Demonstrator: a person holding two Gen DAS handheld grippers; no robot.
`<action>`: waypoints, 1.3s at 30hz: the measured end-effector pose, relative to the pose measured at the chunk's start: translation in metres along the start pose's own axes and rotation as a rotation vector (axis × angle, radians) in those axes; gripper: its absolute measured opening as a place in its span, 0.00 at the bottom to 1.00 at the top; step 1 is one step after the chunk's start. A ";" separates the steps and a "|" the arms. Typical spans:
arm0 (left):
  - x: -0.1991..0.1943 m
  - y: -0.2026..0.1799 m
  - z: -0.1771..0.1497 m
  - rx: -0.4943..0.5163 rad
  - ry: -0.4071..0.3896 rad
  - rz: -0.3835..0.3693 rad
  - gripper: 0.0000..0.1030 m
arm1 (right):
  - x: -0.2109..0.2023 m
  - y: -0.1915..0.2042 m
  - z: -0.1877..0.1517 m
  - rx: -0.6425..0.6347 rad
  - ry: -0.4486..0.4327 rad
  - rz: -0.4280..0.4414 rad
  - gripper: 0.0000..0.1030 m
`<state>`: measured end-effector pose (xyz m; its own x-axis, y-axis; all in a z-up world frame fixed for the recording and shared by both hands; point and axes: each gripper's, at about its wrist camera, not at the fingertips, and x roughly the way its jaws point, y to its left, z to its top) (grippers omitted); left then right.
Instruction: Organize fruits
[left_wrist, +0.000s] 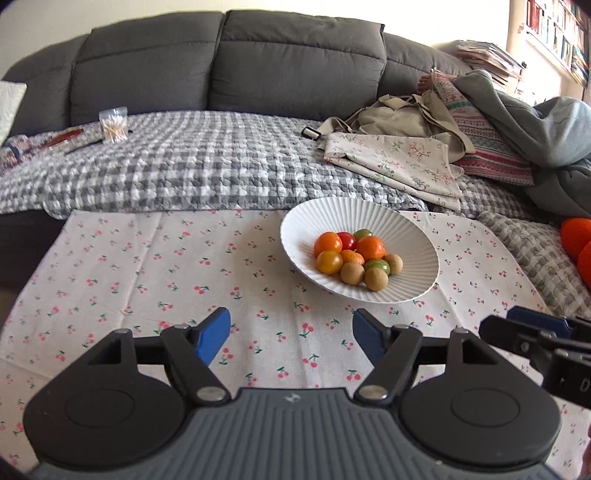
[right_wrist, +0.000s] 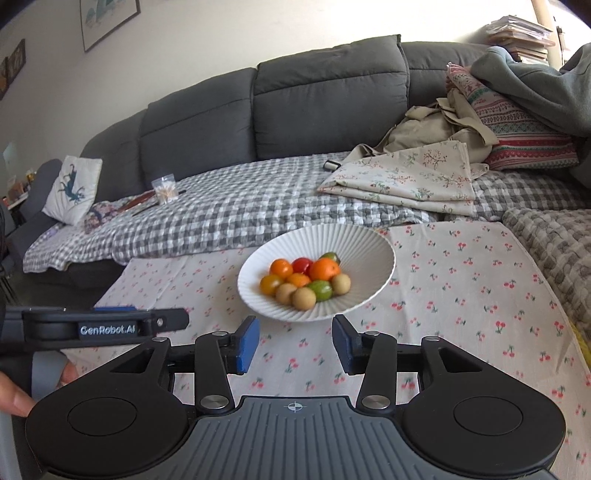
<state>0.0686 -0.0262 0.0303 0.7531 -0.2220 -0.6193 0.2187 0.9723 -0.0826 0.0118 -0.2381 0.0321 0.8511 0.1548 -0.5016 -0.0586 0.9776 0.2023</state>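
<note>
A white ribbed bowl (left_wrist: 413, 236) (right_wrist: 369, 243) stands on the cherry-print cloth (left_wrist: 147, 266) (right_wrist: 461, 280). It holds several small fruits: orange ones (left_wrist: 328, 242) (right_wrist: 324, 268), a red one (left_wrist: 346, 240) (right_wrist: 302, 264), a yellow one (left_wrist: 328, 262) (right_wrist: 272, 284), green ones (left_wrist: 376, 265) (right_wrist: 320, 290) and tan round ones (left_wrist: 376, 279) (right_wrist: 304, 298). My left gripper (left_wrist: 291, 338) is open and empty, low over the cloth, near of the bowl. My right gripper (right_wrist: 295, 345) is open and empty, just short of the bowl's near rim. Each gripper shows at the other view's edge.
A grey sofa (left_wrist: 229, 62) with a checked blanket (left_wrist: 184, 166) runs behind the cloth. Folded floral fabric (left_wrist: 399, 162), a bag and pillows lie at the right. A packet of cotton swabs (left_wrist: 113, 125) sits far left. Orange objects (left_wrist: 578, 240) lie at the right edge.
</note>
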 end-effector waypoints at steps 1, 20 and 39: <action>-0.003 0.000 -0.002 0.007 -0.006 0.006 0.71 | -0.003 0.002 -0.003 0.002 0.000 -0.004 0.42; -0.041 0.004 -0.024 -0.006 -0.035 0.053 0.97 | -0.034 0.027 -0.030 -0.016 -0.027 -0.143 0.92; -0.035 0.008 -0.025 -0.029 -0.004 0.065 0.99 | -0.027 0.028 -0.034 -0.032 0.003 -0.214 1.00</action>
<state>0.0282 -0.0085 0.0316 0.7676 -0.1587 -0.6210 0.1510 0.9864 -0.0654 -0.0302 -0.2102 0.0228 0.8441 -0.0568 -0.5331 0.1071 0.9922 0.0639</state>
